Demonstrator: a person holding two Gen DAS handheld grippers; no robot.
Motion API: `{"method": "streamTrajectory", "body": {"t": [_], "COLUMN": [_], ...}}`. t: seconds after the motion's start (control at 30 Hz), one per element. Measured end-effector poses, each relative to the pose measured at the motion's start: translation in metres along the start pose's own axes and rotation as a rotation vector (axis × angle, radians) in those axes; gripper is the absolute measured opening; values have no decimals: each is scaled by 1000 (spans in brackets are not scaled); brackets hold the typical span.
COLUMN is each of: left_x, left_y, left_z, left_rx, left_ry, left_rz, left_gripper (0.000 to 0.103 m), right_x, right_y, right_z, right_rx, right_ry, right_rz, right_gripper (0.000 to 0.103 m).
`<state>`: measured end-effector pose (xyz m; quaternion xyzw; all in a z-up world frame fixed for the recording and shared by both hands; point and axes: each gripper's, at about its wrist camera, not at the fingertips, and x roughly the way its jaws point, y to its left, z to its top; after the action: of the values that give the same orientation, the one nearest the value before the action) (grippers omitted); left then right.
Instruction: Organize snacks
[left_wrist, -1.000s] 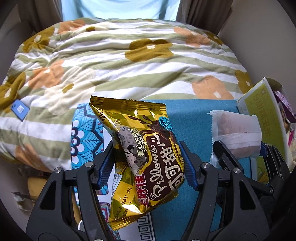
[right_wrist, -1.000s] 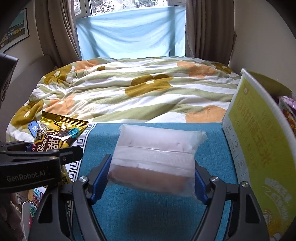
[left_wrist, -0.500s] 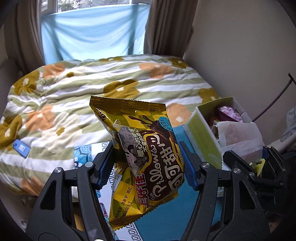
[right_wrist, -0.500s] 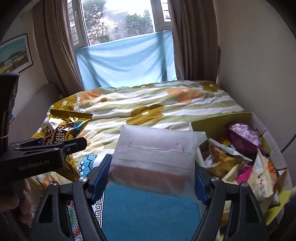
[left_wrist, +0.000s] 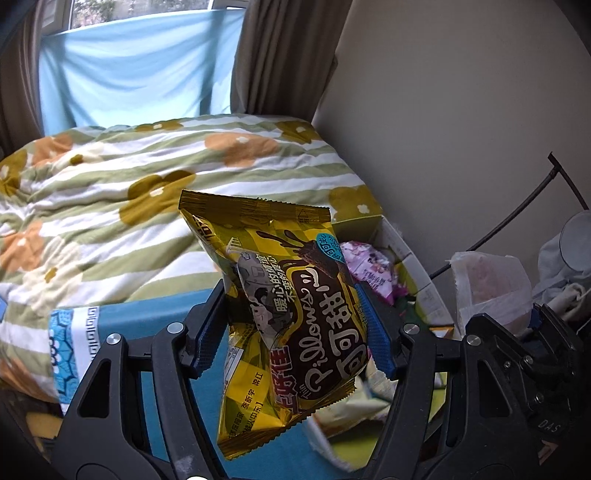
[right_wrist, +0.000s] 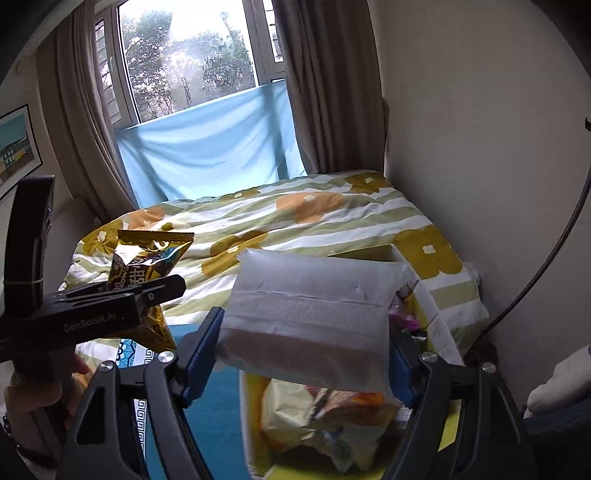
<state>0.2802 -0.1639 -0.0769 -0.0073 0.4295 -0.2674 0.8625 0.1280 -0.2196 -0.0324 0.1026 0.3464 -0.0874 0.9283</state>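
While left gripper (left_wrist: 291, 328) clamps gold packet (left_wrist: 284, 314), right gripper (right_wrist: 303, 354) clamps white pouch (right_wrist: 310, 317), hiding snack box (right_wrist: 439, 325)

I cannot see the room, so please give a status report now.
Left tongs shut on gold snack bag. Right tongs shut on white pouch, above snack box. Path unobstructed.

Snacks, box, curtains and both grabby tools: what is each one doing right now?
Left tool: shut on gold chocolate snack bag.
Right tool: shut on frosted white snack packet.
Yellow cardboard box: open, holding snacks.
Brown curtains: drawn apart.
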Motion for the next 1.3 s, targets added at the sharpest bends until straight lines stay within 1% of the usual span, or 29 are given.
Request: {"method": "streamTrajectory", "body": {"t": [0.1, 0.13, 0.17, 0.2, 0.23, 0.37, 0.43, 0.5, 0.6, 0.77, 0.87, 0.93, 0.97, 1.0, 1.03, 1.07, 1.2, 1.3], "left_x": [32, 42, 49, 55, 58, 56, 50, 42, 29, 6, -9, -14, -14, -15, -15, -15, -12, -20], "left_y": [-25, -31, -36, -40, -43, -42, -38, -33, -22, -8, -2, -1, 0, 0, 1, 2, 4, 0], "left_z": [9, 11, 12, 14, 14, 8, -1, -11, -25, -36, -42, -47, -50, -56, -62, -69, -90, -97], "left_rx": [-29, -45, -58, -69, -78, -142, -182, -212, -231, -285, -325, -344, -351, -357, -364, -371, -395, -380], "left_ry": [11, 11, 7, 3, -3, -8, -2, 8, 7, -20, -43, -43, -38, -32, -24, -15, 20, 16], "left_rz": [9, 19, 35, 59, 70, 110, 110, 130, 176, 220, 244, 261, 270, 279, 287, 292, 289, 290], "left_gripper": [66, 79, 95, 101, 102, 102, 102, 102, 102, 102, 102, 102, 102, 102, 102, 102, 102, 102], "right_x": [3, 5, 8, 11, 14, 34, 44, 53, 60, 68, 75, 83, 84, 85, 85, 85, 89, 82], "right_y": [-33, -43, -53, -63, -71, -98, -107, -111, -108, -103, -91, -85, -85, -86, -89, -92, -93, -93], "right_z": [11, 13, 17, 20, 23, 30, 32, 31, 27, 27, 33, 35, 35, 33, 30, 25, 5, 0], "right_rx": [-27, -37, -48, -56, -64, -77, -84, -91, -119, -152, -181, -190, -185, -173, -160, -151, -200, -190], "right_ry": [6, 9, 12, 14, 18, 58, 77, 97, 123, 148, 173, 190, 186, 177, 172, 174, 223, 215], "right_rz": [18, 23, 30, 36, 41, 87, 116, 146, 188, 260, 302, 315, 320, 325, 330, 331, 284, 285], "right_gripper": [74, 74, 74, 74, 74, 74, 74, 74, 74, 74, 75, 75, 78, 92, 100, 103, 103, 103]}}
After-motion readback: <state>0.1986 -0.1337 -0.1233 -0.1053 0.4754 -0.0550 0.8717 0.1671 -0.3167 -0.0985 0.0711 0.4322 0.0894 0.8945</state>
